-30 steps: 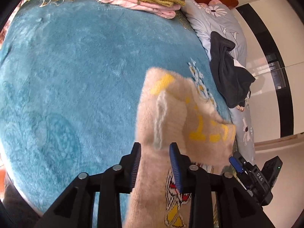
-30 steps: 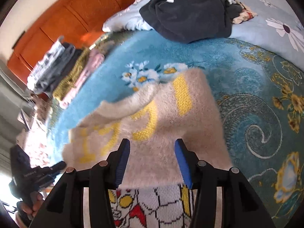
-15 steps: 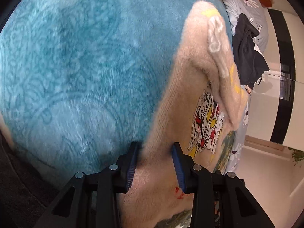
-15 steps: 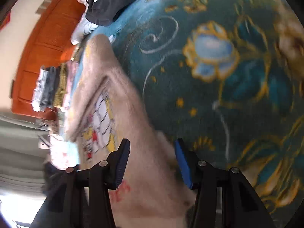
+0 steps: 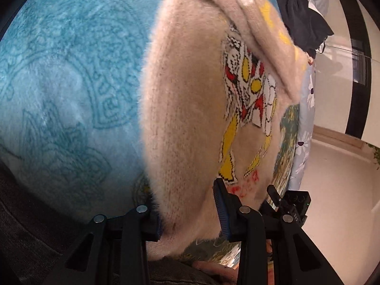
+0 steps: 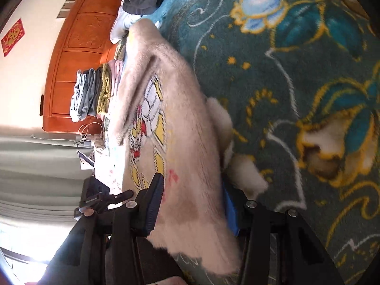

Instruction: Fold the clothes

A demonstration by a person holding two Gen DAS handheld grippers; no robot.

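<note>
A fuzzy beige sweater (image 5: 185,109) with a red, yellow and white cartoon figure lies stretched over the teal blanket (image 5: 59,83). It also shows in the right wrist view (image 6: 187,142). My left gripper (image 5: 187,209) has its jaws wide apart with the sweater's hem lying between them. My right gripper (image 6: 192,201) has its jaws wide apart around the other end of the hem. The top part of the sweater is folded over itself at the far end.
A dark garment (image 5: 301,11) lies on the grey floral bedding (image 5: 306,128) at the far right. A stack of folded clothes (image 6: 92,92) sits by the orange wooden headboard (image 6: 78,47). The dark green flowered blanket (image 6: 308,83) fills the right view.
Both grippers have swung down and pulled back, laying the sweater flat on the blanket. The jaws now stand wider around the hem than half a second ago.
</note>
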